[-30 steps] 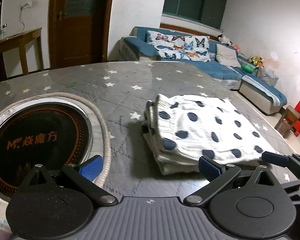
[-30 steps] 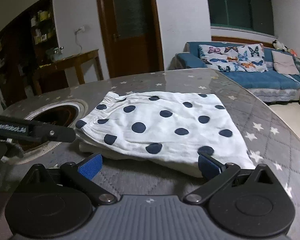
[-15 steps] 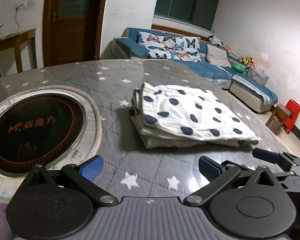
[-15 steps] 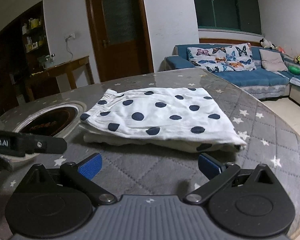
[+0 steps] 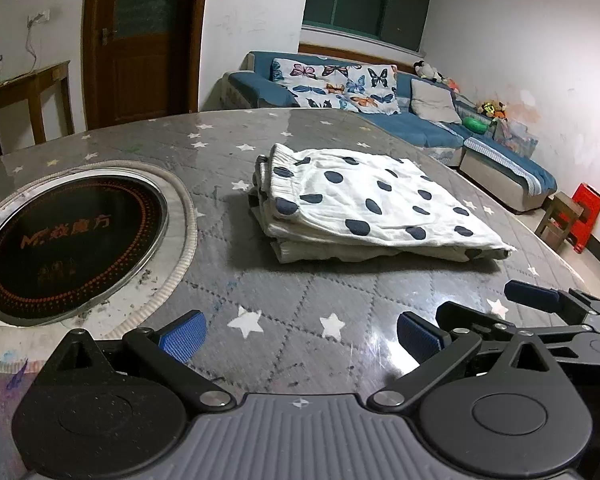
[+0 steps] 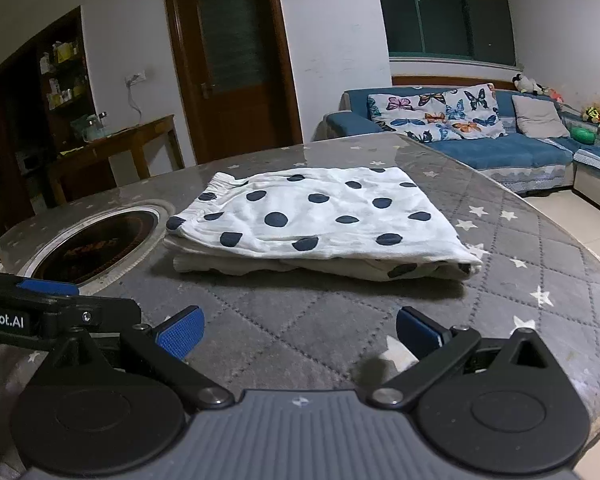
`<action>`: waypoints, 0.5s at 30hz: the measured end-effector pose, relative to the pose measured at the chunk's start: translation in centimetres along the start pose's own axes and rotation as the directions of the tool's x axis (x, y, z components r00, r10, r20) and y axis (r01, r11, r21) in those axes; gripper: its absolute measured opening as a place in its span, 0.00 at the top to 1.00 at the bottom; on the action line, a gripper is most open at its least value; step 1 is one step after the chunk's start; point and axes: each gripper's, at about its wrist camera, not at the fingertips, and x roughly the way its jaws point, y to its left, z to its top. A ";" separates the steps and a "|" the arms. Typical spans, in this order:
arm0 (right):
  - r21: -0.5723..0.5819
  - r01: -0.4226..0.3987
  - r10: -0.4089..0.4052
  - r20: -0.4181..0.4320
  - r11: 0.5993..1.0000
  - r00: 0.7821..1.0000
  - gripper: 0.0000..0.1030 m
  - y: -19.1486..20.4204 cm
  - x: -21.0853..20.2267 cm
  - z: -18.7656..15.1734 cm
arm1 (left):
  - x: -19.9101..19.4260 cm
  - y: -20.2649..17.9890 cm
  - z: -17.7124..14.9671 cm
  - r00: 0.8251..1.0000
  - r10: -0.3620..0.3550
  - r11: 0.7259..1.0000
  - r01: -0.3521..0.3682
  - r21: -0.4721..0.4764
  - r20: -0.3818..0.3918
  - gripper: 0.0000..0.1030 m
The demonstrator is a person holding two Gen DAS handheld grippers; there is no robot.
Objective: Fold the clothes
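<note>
Polka-dot garment (image 5: 364, 204) (image 6: 320, 220): white fabric w/ dark navy dots, folded into a flat stack of several layers, roughly rectangular. Gathered elastic waistband sits at its left end in both views; layer edges show along the near side, plainer cream layers underneath, one dotted corner poking out at the near right. It lies on the round surface (image 5: 300, 300) (image 6: 300, 328), just right of the inset induction cooktop (image 5: 68, 240) (image 6: 96, 244), not touching either tool.

Surface has a grey quilted cover w/ white stars under a glossy top. Cooktop is a black disc w/ orange ring markings and a pale rim.

Left hand-held gripper (image 5: 300, 334): jaws spread wide, blue pads (image 5: 180, 336) apart, nothing between them, low over the surface near the edge. Right hand-held gripper (image 6: 298, 330): likewise spread wide and empty; it also shows at lower right of the left wrist view (image 5: 500, 316), while the left tool's arm shows at the left edge of the right view.

Vs 1 s ago: both tools have pulled back from the garment. Then the right pad was at the fabric's near edge and the left one was close by; now bare quilted cover lies between pads and stack. Garment itself looks unchanged, same spot, same fold. Jaw spread about the same.
</note>
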 end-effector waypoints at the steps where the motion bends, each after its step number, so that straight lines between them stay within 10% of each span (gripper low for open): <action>1: 0.003 0.001 -0.001 0.001 1.000 1.000 0.00 -0.1 -0.1 0.0 | 0.0 -0.1 -0.1 1.000 -0.001 1.000 0.001 0.002 0.001 0.00; 15: 0.011 0.011 -0.011 0.015 1.000 1.000 0.00 -0.3 -0.9 -0.6 | -0.8 -0.8 -0.7 1.000 -0.003 1.000 0.003 0.014 0.011 0.00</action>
